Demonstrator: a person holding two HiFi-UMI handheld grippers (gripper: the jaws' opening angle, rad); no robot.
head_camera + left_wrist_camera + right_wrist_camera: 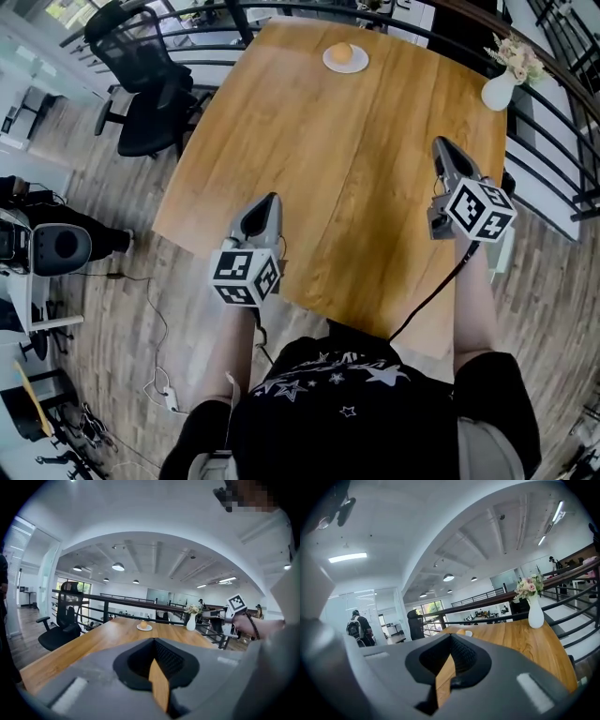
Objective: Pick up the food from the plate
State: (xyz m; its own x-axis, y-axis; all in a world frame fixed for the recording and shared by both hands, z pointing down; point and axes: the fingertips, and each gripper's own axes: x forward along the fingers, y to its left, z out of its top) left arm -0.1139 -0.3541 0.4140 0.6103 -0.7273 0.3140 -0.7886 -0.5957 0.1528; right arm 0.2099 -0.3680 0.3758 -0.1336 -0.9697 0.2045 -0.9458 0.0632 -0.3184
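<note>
Honey-coloured wood forms the counter (356, 178) in front of you; read its top as a clock face with 6 at your body for every place below. Off its 10 o'clock corner, on the plank floor, stands a black office chair (141, 89), clear of the counter edge.

Your left gripper (270, 201) is over the counter at about 8 o'clock, close to the near left edge. Its nose is aimed toward 12, and its marker cube (246, 275) sits back at the near edge. Its fingers (176, 660) are closed tip to tip with nothing between them. In the left gripper view only a thin wedge of the wood shows behind the tips.

The food (342, 52), a small round orange-tan piece, sits in the middle of a white plate (328, 64) at 12 o'clock. The plate is right by the far edge and well apart from both grippers. In the left gripper view it lies almost straight ahead of the nose, a touch toward 11.

Your right gripper (441, 146) is at about 3 o'clock, near the right edge, also aimed toward 12. A black cable (431, 295) runs from it across the near corner to your body. Its fingers (461, 656) are fully closed too, and empty.

A white vase (498, 92) with pale flowers (514, 54) stands upright at the 2 o'clock corner, beyond the right gripper and apart from it. A black railing (106, 611) runs behind the counter's far side.
</note>
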